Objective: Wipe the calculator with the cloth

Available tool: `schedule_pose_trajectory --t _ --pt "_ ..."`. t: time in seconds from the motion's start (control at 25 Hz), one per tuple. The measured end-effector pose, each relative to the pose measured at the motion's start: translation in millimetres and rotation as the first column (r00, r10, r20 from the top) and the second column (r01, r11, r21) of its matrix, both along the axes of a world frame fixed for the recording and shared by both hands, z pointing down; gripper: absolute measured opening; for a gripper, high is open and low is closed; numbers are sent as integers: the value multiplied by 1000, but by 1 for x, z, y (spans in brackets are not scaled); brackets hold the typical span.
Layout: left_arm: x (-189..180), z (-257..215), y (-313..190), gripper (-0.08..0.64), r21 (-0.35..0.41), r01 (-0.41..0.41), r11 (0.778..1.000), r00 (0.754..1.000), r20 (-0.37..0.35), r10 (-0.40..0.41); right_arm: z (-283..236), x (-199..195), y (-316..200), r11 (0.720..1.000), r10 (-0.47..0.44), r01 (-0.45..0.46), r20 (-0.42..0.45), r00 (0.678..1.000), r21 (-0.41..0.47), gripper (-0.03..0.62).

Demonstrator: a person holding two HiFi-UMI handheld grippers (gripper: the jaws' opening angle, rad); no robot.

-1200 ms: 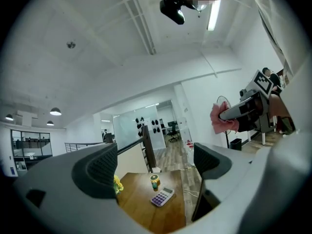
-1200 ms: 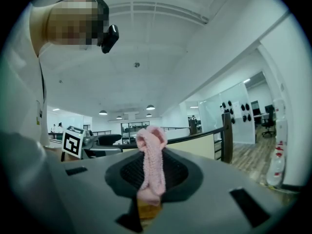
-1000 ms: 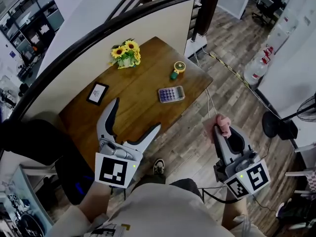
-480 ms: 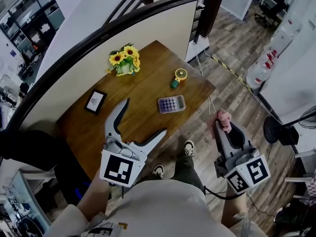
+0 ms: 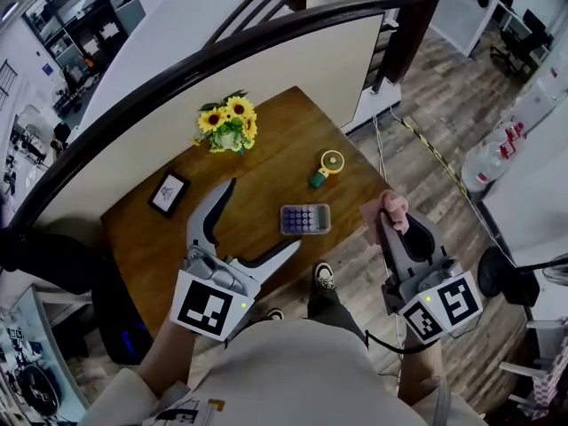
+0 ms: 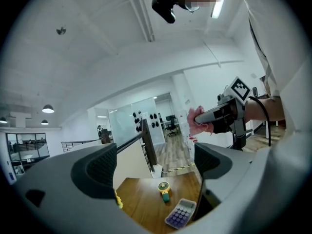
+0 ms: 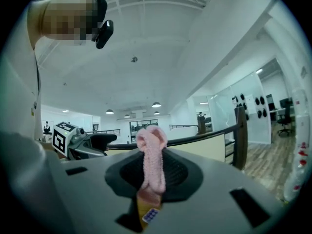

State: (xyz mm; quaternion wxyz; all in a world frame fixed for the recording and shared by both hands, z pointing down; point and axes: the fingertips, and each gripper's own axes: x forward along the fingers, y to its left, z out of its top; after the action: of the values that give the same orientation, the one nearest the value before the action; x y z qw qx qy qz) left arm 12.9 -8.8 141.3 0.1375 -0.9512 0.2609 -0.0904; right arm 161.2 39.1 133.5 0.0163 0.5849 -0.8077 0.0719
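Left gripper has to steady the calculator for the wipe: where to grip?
Likely across its two long edges, from above, at the end nearest the open left gripper. The calculator lies flat, keys up, on the table, so only its thin edges offer grip.

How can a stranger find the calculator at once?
Look at the brown wooden table. The calculator lies near the table's front edge, closer to that edge than the round yellow gadget. Only it is a flat rectangle with rows of purple keys.
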Motion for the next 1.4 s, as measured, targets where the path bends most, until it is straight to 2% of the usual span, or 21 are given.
schedule_pose_trajectory --t 0.2,0.36,0.48,0.72,0.84,0.92,1.0,1.04,1.08,1.16,1.24,1.4 --pt "39 -5 -23 472 8 32 999 999 14 -32 4 31 -54 994 -112 112 13 994 -18 67" --pt "65 -2 -38 472 -46 57 997 998 -25 -58 18 54 -94 980 -193 194 20 981 -47 67" --pt "79 2 -51 472 -15 91 996 996 5 -91 29 65 -120 964 -254 256 32 967 -66 67" --pt "80 24 -77 472 -44 220 974 974 63 -217 49 64 -159 918 -380 385 67 923 -96 67" --pt "75 36 -84 472 -63 251 966 967 68 -246 61 56 -171 896 -424 430 73 903 -113 67" --pt "71 47 -86 472 -103 269 958 963 63 -264 69 50 -175 884 -443 450 80 893 -125 67" --pt "63 61 -88 472 -200 293 935 956 29 -293 76 45 -177 877 -452 460 87 888 -138 67" --pt "60 67 -89 472 -229 291 929 956 21 -294 80 42 -178 875 -453 461 88 887 -146 67" --pt "58 72 -89 472 -230 277 933 960 28 -278 84 40 -179 874 -452 460 88 888 -154 67" --pt "57 81 -89 472 -189 225 956 974 64 -217 91 35 -180 875 -445 454 94 891 -170 67" --pt "57 93 -88 472 -187 173 967 984 82 -160 95 29 -179 877 -434 446 103 895 -180 67" --pt "51 125 -89 472 -299 121 946 992 57 -109 109 21 -177 880 -412 424 103 905 -212 67"
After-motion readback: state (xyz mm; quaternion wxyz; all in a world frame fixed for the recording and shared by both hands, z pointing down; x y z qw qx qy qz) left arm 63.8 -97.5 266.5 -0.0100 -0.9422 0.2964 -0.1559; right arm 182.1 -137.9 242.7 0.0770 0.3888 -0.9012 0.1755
